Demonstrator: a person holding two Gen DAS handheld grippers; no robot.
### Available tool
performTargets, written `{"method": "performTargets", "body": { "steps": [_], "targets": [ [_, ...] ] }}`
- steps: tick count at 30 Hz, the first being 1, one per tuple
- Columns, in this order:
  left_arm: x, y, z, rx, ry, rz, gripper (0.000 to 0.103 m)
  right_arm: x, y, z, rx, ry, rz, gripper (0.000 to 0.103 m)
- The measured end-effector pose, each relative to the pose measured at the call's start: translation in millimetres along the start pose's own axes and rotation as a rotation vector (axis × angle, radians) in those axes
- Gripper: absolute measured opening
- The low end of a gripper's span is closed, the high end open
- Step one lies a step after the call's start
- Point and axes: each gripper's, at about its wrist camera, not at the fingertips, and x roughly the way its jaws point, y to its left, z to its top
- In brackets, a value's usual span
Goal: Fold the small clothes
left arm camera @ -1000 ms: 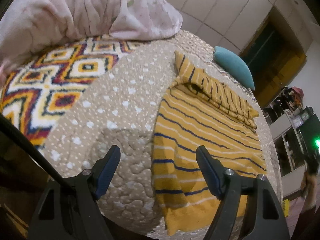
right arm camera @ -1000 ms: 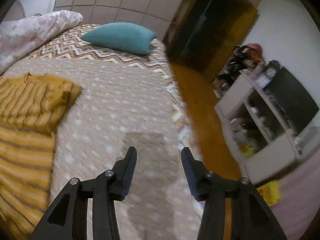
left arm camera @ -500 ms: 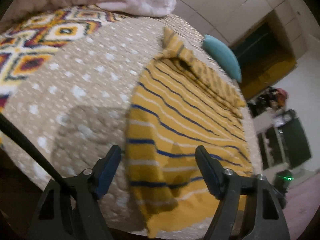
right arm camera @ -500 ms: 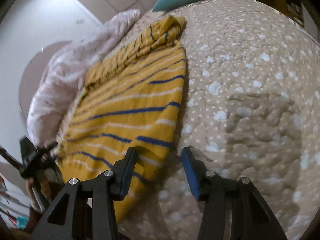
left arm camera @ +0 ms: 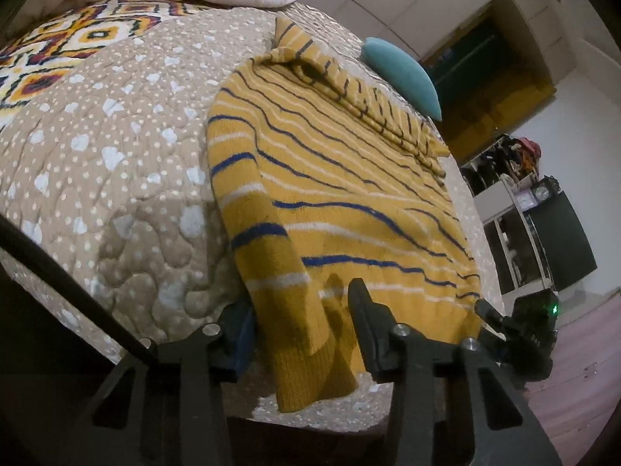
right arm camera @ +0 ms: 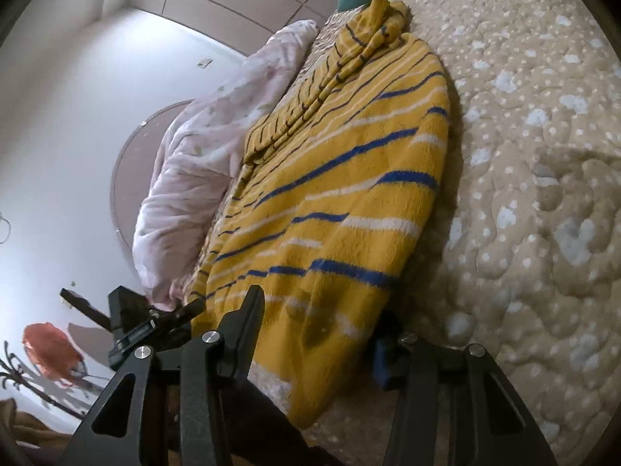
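Poised for the hem grab: left gripper [left arm camera: 300, 320] and right gripper [right arm camera: 318, 330] both wide open, holding nothing, each straddling a near corner of the sweater [left arm camera: 330, 178] lying ahead; next, probably pinch and lift together.

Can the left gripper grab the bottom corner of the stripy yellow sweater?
Probably yes. The left gripper has its jaws open on either side of the yellow sweater hem at the bed edge, with nothing between them.

Bare quilt [left arm camera: 116, 155] flanks the sweater [left arm camera: 330, 194]; duvet [right arm camera: 202, 163] blocks beyond.
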Motion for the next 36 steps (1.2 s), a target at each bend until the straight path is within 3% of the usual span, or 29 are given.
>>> {"method": "performTargets", "body": {
  "steps": [2,4,5,6,8,12,17,22,24,29,36],
  "targets": [
    [1,1,0,-0.023,-0.008,0.008,0.043,1,3,-1,0.007,-0.009,-0.021,0.050],
    [2,-1,1,-0.025,-0.003,0.025,0.042,2,3,-2,0.017,-0.017,-0.065,0.038],
    [3,-4,2,-0.015,0.003,0.047,0.036,3,1,-3,0.031,-0.020,-0.091,0.026],
    [2,-6,4,-0.005,0.006,0.088,0.014,6,-1,-1,0.050,-0.019,-0.100,0.016],
    [-5,-7,9,-0.005,0.008,0.105,0.011,4,-9,2,0.107,-0.014,-0.074,0.011],
    [-43,-16,8,0.026,-0.045,0.083,0.008,-11,3,-2,0.111,-0.011,-0.041,0.008],
    [-88,-31,-10,0.098,-0.094,0.066,0.008,-47,36,-31,0.020,0.012,-0.015,0.008],
    [-74,-23,-26,0.114,-0.055,0.148,0.008,-38,44,-53,-0.014,0.069,-0.067,0.008],
    [-70,-16,-21,0.082,-0.044,0.139,0.008,-33,40,-48,0.000,0.075,-0.071,0.008],
    [-68,-27,18,0.087,-0.114,0.097,0.008,-32,60,4,-0.056,0.037,-0.031,0.008],
    [-18,-72,136,0.148,-0.223,0.119,0.008,-10,84,120,-0.142,-0.078,-0.075,0.008]
  ]
}}
